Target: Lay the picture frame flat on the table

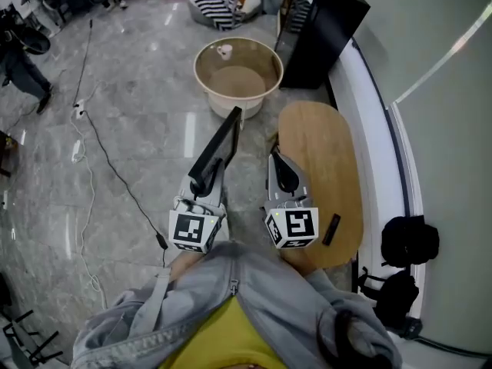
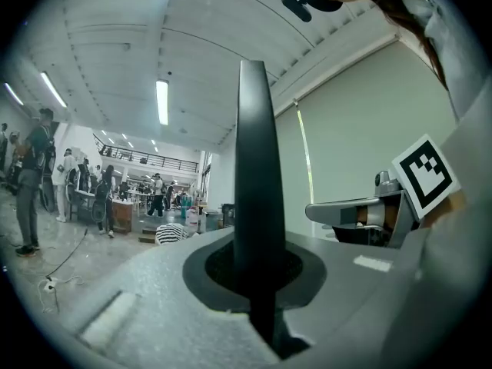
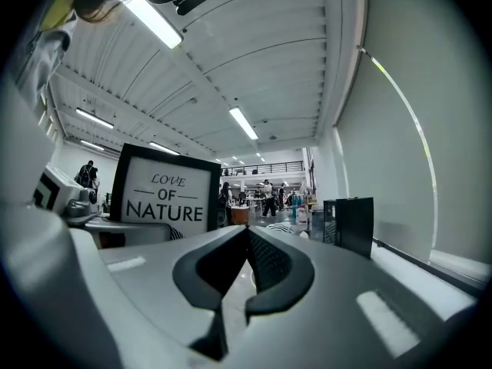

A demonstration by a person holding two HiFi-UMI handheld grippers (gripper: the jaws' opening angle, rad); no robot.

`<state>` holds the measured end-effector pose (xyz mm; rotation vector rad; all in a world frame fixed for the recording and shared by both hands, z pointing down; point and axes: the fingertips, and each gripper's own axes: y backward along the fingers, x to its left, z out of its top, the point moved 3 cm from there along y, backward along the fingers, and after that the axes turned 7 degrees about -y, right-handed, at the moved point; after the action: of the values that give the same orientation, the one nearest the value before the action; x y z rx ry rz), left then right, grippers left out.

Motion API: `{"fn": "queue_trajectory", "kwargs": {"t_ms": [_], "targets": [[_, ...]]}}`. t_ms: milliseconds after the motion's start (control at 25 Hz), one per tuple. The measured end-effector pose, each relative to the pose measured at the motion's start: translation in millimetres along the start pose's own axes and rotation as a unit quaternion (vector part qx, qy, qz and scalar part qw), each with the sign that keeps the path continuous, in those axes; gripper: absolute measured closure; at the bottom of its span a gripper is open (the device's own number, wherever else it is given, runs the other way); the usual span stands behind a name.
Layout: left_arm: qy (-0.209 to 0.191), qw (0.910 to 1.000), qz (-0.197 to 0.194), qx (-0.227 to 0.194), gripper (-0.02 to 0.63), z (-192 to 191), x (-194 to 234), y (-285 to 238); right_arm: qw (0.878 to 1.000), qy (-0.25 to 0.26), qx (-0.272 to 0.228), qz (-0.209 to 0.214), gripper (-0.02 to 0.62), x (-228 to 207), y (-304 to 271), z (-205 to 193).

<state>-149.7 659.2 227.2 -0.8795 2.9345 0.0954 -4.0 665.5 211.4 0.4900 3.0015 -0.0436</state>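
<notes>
Fingers [image 2: 146, 298] of the left gripper [image 1: 201, 186] clamp the picture frame [image 1: 220, 146] edge-on between them; right gripper [image 1: 281, 172] fingers meet, seemingly empty.

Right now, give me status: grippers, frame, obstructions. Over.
Left gripper shut on picture frame, upright, in air left of table. Right gripper shut, empty. Small black object on table's near end.

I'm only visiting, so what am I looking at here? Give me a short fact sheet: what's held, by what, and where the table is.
Held item: black-bordered picture frame reading "Love of Nature", upright, not yet laid flat
Holder: left hand-held gripper, shut on the frame's lower edge
Other tool: right hand-held gripper, shut, empty
Table: oval wooden table, right of the frame in the head view
Nearby: round beige tub on the floor
</notes>
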Motion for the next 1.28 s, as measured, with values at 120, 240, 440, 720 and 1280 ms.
{"fn": "queue_trajectory", "kwargs": {"t_ms": [120, 240, 440, 720, 1280], "targets": [[0.0, 1.0, -0.003, 0.001, 0.592, -8.1, 28.0, -40.6, 1.0, -0.001, 0.003, -0.001, 0.595, -14.7, -48.4, -3.6], [0.003, 0.9999, -0.01, 0.002, 0.592, -11.1, 62.2, -82.1, 1.0, -0.005, 0.007, -0.006, 0.595, -26.0, -100.9, -1.0], [0.005, 0.9996, -0.029, 0.002, 0.592, -13.4, 117.0, -150.1, 1.0, -0.004, 0.005, -0.029, 0.595, -46.0, -174.0, 6.8], [0.007, 0.9983, -0.058, 0.005, 0.592, -29.3, 165.5, -229.9, 0.997, -0.016, 0.005, -0.069, 0.595, -80.8, -244.2, -1.9], [0.052, 0.9959, -0.066, 0.035, 0.592, -60.4, 210.0, -285.5, 0.998, -0.025, 0.029, -0.059, 0.595, -101.7, -326.9, -18.6]]}}
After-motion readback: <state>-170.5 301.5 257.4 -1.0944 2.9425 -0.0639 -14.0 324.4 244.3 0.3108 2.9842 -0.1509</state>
